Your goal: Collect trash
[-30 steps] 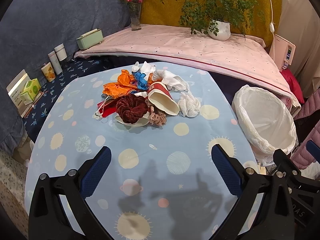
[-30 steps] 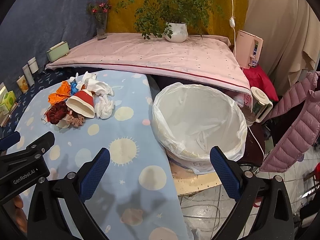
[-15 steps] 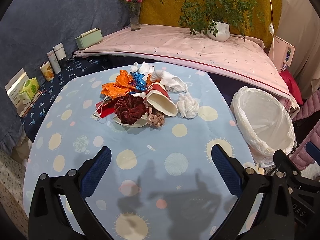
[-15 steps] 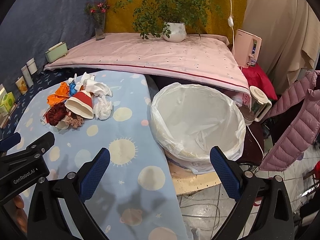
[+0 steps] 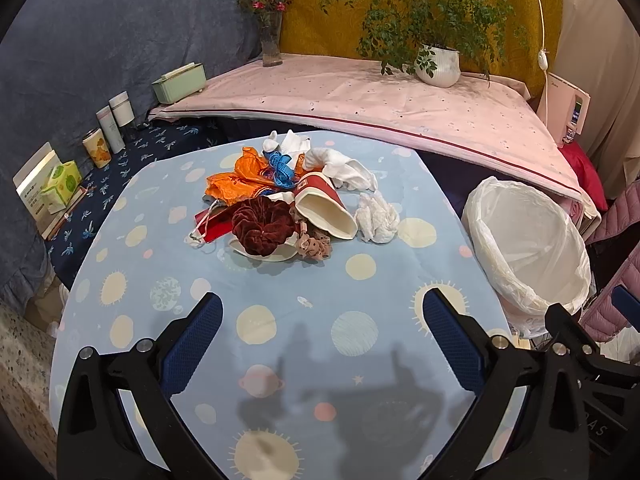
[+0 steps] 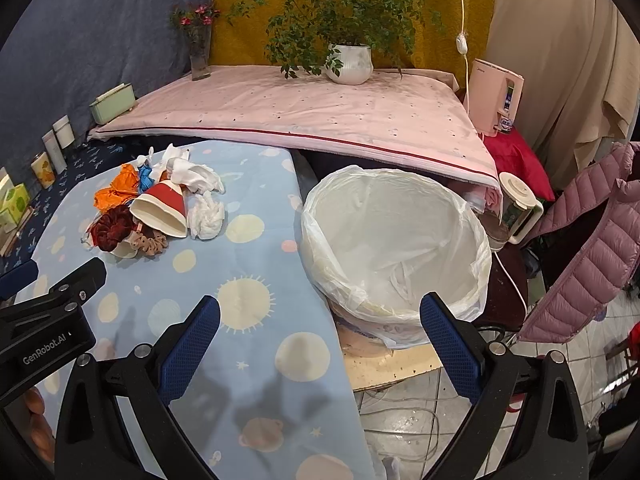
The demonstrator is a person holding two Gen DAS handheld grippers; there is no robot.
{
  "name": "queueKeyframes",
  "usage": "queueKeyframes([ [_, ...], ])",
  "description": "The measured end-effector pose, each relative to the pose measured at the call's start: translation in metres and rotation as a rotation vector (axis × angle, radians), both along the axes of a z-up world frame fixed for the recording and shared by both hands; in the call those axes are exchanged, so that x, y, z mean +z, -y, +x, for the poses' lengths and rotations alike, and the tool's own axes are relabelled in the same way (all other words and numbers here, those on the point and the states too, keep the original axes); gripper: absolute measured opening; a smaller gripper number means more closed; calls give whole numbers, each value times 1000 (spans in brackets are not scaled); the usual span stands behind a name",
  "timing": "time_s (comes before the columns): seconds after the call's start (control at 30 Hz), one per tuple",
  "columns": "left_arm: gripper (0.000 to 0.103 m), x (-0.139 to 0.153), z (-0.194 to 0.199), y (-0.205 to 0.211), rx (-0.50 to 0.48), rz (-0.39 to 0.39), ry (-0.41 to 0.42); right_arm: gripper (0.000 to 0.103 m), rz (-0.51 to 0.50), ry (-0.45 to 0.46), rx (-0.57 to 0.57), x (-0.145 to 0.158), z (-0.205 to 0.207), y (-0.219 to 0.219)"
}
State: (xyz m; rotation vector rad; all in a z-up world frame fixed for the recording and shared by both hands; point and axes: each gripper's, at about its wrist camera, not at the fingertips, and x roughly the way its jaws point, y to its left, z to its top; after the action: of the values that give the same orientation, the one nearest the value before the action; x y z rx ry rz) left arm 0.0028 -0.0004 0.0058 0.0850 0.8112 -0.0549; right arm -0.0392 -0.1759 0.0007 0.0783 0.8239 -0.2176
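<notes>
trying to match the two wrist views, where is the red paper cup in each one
Left wrist: red paper cup lies on its side just above centre, in the trash pile.
Right wrist: same cup sits at the left, mid-height.
Shared landmark: the crumpled white tissue right beside its mouth.

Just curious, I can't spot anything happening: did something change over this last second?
Barely. The left hand-held gripper drew back slightly, so the trash pile looks a bit farther off. Nothing was grasped or released. Both grippers, the right too, stay open and empty; pile and lined bin are untouched.
</notes>
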Motion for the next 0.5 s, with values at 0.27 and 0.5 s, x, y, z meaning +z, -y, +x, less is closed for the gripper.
queueKeyframes([
  [0.27,96,1,1,-1,-3,-2,1,96,-3,0,-3,1,0,0],
  [0.5,96,2,1,-1,-5,-1,-2,96,-3,-3,-12,0,3,4],
])
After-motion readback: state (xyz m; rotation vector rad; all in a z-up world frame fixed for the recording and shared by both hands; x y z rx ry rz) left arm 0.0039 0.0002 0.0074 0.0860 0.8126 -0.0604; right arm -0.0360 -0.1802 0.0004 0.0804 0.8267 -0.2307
